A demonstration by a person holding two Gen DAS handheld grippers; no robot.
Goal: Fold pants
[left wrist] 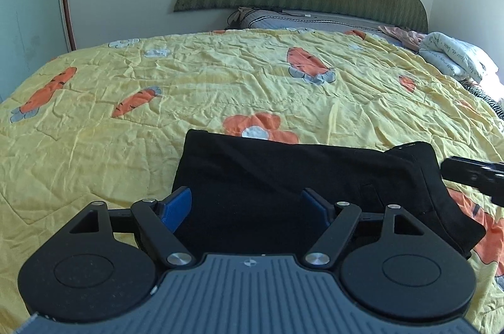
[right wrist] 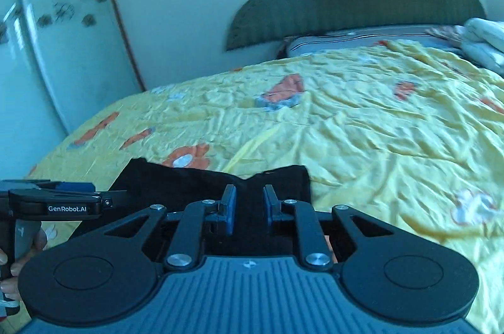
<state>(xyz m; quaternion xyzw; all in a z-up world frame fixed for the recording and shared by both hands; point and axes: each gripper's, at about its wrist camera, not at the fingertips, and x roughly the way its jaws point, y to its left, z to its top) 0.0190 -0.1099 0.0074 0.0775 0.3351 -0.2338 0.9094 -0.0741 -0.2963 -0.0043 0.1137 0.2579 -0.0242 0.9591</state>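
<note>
**Mia:** Where were the pants (left wrist: 293, 192)?

**Ben:** They lay low in the middle of the left view, on the yellow quilt (left wrist: 126, 151). They looked like a black, folded block, with a thicker lump at the right end.

**Mia:** What was the left gripper (left wrist: 249, 208) doing?

**Ben:** Its blue pads were wide apart, right over the near edge of the pants. It held nothing.

**Mia:** And the right gripper (right wrist: 249, 208)?

**Ben:** Its pads (right wrist: 229, 208) were close, but with a gap between them. Nothing was pinched. That view was blurry (so it was likely moving). The pants (right wrist: 189, 186) sat just past its tips, low in the frame.

**Mia:** So which step was it?

**Ben:** I think a fold was done and both tools had let go. The right end looked a bit messy.

**Mia:** What would come next?

**Ben:** Maybe pat the lump flat, or grab one end and fold it over once more, keeping the edges lined up.
</note>
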